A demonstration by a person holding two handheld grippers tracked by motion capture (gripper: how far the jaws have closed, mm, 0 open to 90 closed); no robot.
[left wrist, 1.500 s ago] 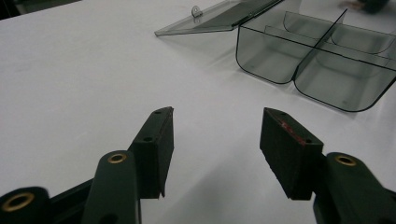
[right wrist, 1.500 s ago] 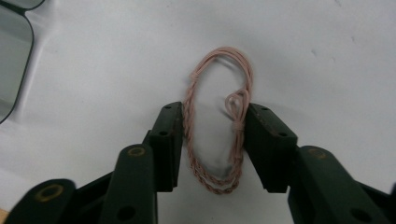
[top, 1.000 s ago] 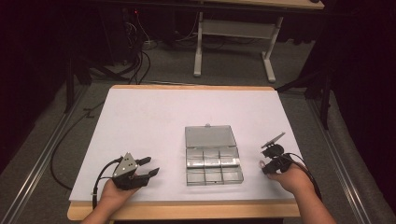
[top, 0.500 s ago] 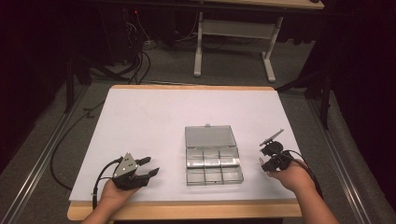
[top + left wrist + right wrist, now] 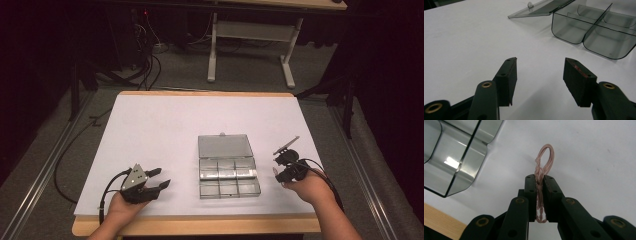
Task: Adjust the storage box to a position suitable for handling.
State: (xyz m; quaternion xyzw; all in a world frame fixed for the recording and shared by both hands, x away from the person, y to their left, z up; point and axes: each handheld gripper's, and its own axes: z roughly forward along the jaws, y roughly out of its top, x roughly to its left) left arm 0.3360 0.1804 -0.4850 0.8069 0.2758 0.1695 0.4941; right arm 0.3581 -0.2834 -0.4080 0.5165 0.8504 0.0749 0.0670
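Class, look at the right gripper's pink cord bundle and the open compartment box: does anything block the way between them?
Nothing visible does. The right gripper pinches the pink cord bundle beside the compartment box, whose lid lies open; only bare table lies between.

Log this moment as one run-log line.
right tool: shut on pink cord loop | left tool: open, empty | organizer box: lid open

No readable text or labels.

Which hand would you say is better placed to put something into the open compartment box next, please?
Right: the right gripper already clamps a pink twisted cord beside the box; the left gripper is open, holding nothing.
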